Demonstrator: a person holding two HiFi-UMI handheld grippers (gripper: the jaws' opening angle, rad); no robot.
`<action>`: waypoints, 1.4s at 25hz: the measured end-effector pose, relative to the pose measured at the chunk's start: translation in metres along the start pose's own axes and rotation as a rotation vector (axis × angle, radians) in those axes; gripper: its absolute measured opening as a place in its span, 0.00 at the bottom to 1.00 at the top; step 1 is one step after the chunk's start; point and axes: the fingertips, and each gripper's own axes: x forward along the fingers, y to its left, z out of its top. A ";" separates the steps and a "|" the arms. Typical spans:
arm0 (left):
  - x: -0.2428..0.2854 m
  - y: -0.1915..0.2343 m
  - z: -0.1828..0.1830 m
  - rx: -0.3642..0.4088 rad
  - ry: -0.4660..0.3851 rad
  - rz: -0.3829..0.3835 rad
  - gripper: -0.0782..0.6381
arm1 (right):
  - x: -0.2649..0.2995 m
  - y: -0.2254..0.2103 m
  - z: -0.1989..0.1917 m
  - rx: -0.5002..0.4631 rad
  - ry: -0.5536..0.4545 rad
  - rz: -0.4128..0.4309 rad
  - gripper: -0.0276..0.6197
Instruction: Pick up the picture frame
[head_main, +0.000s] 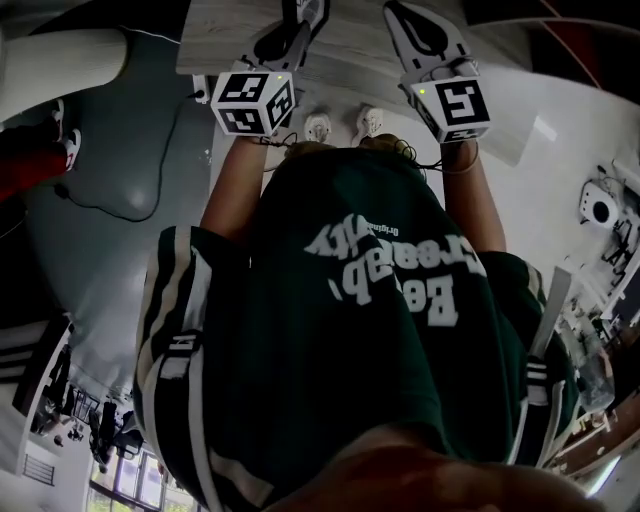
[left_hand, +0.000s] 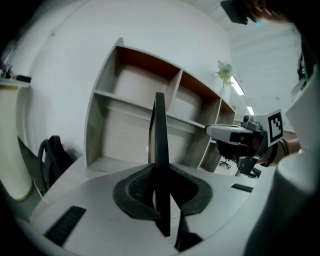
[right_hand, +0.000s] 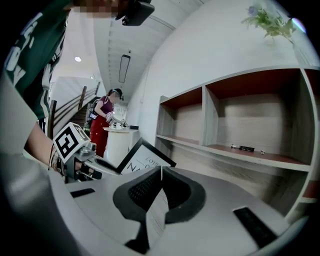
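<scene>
Since the wooden shelf unit (right_hand: 240, 130) is the biggest thing in front of the person and its near compartments show no frame, the pick-up looks all but done. The picture frame (right_hand: 137, 159) hangs in the air, well apart from the shelves and tilted. It is carried by the left gripper (left_hand: 161, 175) alone, whose pads are clenched on its black edge. That edge grip probably leaves the printed face free of the pads and lets the thin frame sit flat between them. In the left gripper view the frame shows edge-on as a narrow dark blade. The right gripper (right_hand: 159, 172) is level beside it, its jaws pinched together on what looks like a thin white printed sheet (right_hand: 156, 205), so it lends the frame no support.
</scene>
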 end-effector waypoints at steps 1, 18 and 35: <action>-0.001 -0.004 0.011 0.038 -0.015 0.010 0.21 | -0.001 -0.003 0.005 -0.003 -0.006 -0.004 0.09; -0.065 -0.054 0.151 0.382 -0.338 0.046 0.21 | -0.055 -0.023 0.090 -0.058 -0.184 -0.212 0.09; -0.089 -0.127 0.159 0.445 -0.421 -0.011 0.20 | -0.134 -0.026 0.102 -0.031 -0.272 -0.300 0.09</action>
